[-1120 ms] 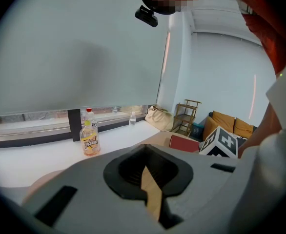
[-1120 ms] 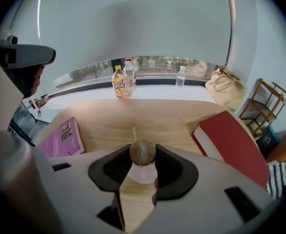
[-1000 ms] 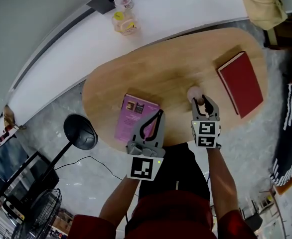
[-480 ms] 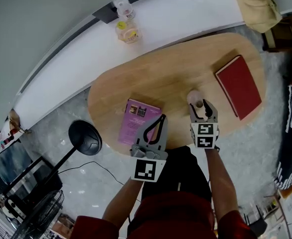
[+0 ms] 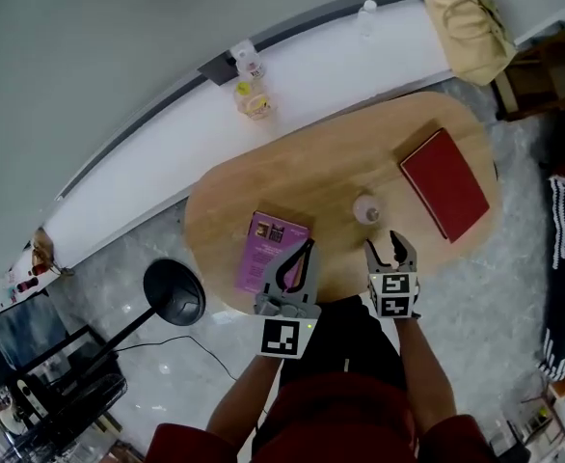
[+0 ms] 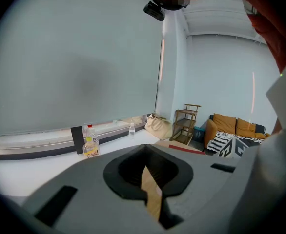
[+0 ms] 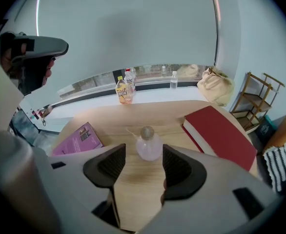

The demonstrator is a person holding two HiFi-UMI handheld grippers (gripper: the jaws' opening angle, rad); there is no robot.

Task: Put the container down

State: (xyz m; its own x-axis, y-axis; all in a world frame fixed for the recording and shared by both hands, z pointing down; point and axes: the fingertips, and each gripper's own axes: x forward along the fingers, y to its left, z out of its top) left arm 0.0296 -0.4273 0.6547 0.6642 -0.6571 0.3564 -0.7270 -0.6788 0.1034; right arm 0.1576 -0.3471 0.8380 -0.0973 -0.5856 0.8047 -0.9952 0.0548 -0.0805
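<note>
The container (image 5: 365, 209), a small round pinkish bottle with a pale cap, is standing upright on the wooden worktop (image 5: 302, 177), near its middle and a little toward the person. Nothing is touching it. Just behind it, on the person's side, the right gripper (image 5: 390, 247) is pointing at it. Its fingers (image 7: 178, 169) are opening wide and are holding nothing. In the right gripper view the container (image 7: 148, 144) is showing beyond the two fingertips, clear of both pads, with bare wood lying between them.

To the left, the left gripper (image 5: 305, 247) is hovering over the near edge of the worktop. Its fingers are meeting at the tips and are gripping nothing; only a strip of wood is showing through the gap behind the tips.

A purple book (image 5: 271, 249) is lying flat beside the left gripper, and a red book (image 5: 444, 183) is lying flat to the right of the container, well apart from it. Behind the worktop, two drink bottles (image 5: 252, 99) are standing on a white ledge, and a beige bag (image 5: 470, 13) is sitting farther to the right on it.
</note>
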